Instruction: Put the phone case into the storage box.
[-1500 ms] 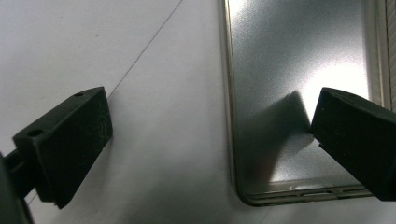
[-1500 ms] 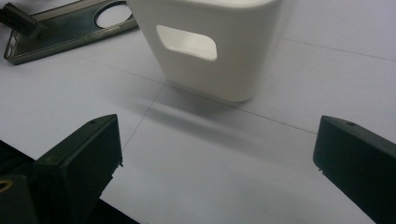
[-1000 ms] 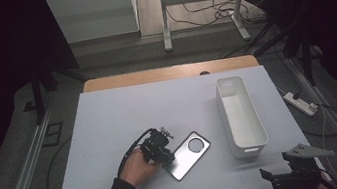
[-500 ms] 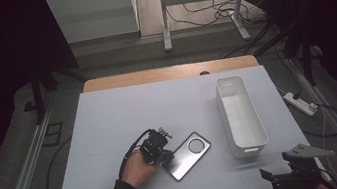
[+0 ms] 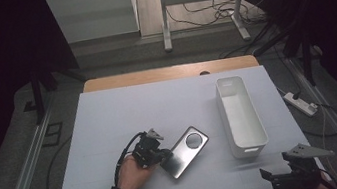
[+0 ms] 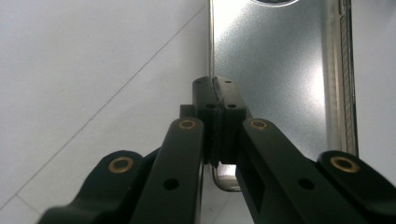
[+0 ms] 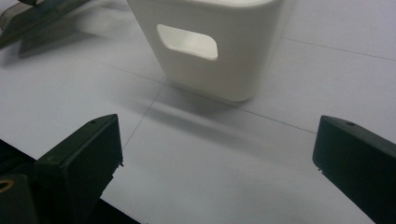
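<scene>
Gripping phone case [image 5: 185, 151] edge, left claw [image 5: 163, 154]

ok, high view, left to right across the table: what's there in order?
Left gripper → silver phone case → white bin → right gripper at the near right corner.

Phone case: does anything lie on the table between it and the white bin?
Nothing visible does. In the high view, the phone case lies flat with the left tool shut at its near end, and only bare table separates it from the white bin to its right. The right tool sits apart, open.
</scene>
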A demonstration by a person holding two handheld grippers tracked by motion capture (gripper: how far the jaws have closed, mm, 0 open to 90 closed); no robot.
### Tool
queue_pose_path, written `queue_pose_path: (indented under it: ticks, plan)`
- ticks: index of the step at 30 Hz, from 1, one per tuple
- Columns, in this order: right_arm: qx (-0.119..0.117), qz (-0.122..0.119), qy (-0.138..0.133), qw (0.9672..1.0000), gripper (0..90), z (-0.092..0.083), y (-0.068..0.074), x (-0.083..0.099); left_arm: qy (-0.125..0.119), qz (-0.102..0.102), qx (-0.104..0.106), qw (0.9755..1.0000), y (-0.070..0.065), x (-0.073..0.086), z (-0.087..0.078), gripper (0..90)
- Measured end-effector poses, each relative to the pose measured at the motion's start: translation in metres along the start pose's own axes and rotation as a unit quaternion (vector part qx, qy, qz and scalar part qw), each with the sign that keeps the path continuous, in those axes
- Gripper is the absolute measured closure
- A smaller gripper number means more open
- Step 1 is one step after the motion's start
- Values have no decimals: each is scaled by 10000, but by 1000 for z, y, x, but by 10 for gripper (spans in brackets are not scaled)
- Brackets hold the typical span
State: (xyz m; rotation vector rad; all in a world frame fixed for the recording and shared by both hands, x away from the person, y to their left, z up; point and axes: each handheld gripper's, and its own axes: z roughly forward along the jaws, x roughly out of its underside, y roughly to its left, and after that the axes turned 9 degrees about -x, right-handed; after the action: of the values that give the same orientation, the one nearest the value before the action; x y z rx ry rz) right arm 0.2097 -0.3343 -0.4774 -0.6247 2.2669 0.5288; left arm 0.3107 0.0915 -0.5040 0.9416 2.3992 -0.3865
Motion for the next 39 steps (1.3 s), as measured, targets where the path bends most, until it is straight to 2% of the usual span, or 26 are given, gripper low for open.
queue_pose_path:
  ticks: [4, 10, 14, 15, 20, 26, 29, 34, 39]
  plan:
    - [2, -1, -2, 10000, 17, 0, 0, 0, -267, -92, 47, 9996, 2, 8, -9, 892]
    - [9, -7, 2, 10000, 17, 0, 0, 0, -561, -218, 3, 9982, 0, 15, -18, 891]
    - [11, -5, 2, 10000, 17, 0, 0, 0, -902, -306, -73, 9954, -1, 20, -31, 891]
    - [11, -5, 2, 10000, 17, 0, 0, 0, -902, -306, -73, 9954, -1, 20, -31, 891]
    - [12, -11, 2, 10000, 17, 0, 0, 0, -1198, -410, -175, 9918, -4, 26, -45, 891]
    - [11, -48, 21, 10000, 17, 0, 1, 0, -1524, -561, -221, 9865, -7, 39, -56, 891]
    - [9, -49, 10, 10000, 18, 0, 1, 0, -1597, -562, -123, 9855, -9, 44, -59, 891]
    - [-6, -49, -1, 10000, 17, 0, 1, 0, -1658, -556, -144, 9845, -12, 51, -62, 890]
    - [-53, -52, -37, 10000, 11, -1, 1, 0, -1800, -551, -163, 9820, -17, 57, -67, 890]
